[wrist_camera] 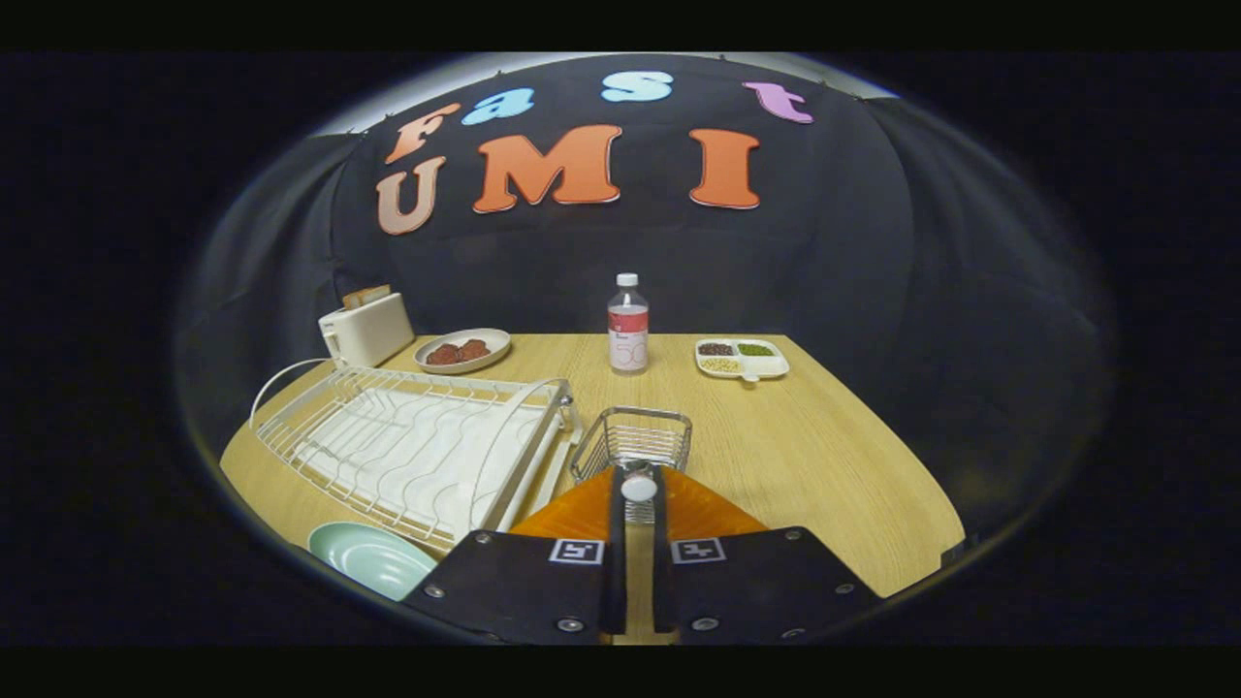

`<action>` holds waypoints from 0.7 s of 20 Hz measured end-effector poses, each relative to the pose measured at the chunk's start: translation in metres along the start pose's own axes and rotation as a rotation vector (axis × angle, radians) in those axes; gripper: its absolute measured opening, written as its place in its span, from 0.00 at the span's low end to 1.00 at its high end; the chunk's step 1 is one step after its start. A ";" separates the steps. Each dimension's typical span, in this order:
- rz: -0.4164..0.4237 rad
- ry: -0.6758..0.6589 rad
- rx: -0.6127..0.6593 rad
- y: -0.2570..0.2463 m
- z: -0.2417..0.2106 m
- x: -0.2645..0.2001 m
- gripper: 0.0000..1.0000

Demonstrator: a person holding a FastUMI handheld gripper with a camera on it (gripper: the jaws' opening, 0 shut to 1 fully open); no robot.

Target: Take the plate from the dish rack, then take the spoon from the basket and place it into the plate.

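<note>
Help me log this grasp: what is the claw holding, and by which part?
The claw is shut on the spoon, both fingers pinching its handle near the rounded end, just in front of the wire basket.

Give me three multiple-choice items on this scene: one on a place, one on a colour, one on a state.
1. Where does the plate lie?
A. In the dish rack
B. On the table beside the dish rack's near end
C. In the basket

2. What colour is the bottle cap?
A. White
B. Blue
C. Red

3. How do the jaws of the gripper stand?
A. Wide apart over the toaster
B. Wide apart around the bottle
C. Close together on the spoon, just short of the basket

Answers:
1 B: the pale green plate sits on the wood next to the dish rack, which holds no dishes.
2 A: the cap on top of the clear bottle is white.
3 C: only a thin gap is left between the jaws, and the spoon's white round end sits at their tips.
</note>
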State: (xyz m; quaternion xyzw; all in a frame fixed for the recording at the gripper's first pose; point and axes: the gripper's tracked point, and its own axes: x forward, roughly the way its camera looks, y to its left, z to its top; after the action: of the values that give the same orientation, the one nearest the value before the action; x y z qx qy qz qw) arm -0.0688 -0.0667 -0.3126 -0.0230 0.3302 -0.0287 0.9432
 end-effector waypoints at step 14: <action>0.040 -0.089 0.048 0.000 0.063 -0.083 0.11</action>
State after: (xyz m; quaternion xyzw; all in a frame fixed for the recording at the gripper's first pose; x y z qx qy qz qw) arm -0.0944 -0.0590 -0.2113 0.0051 0.2877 -0.0167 0.9576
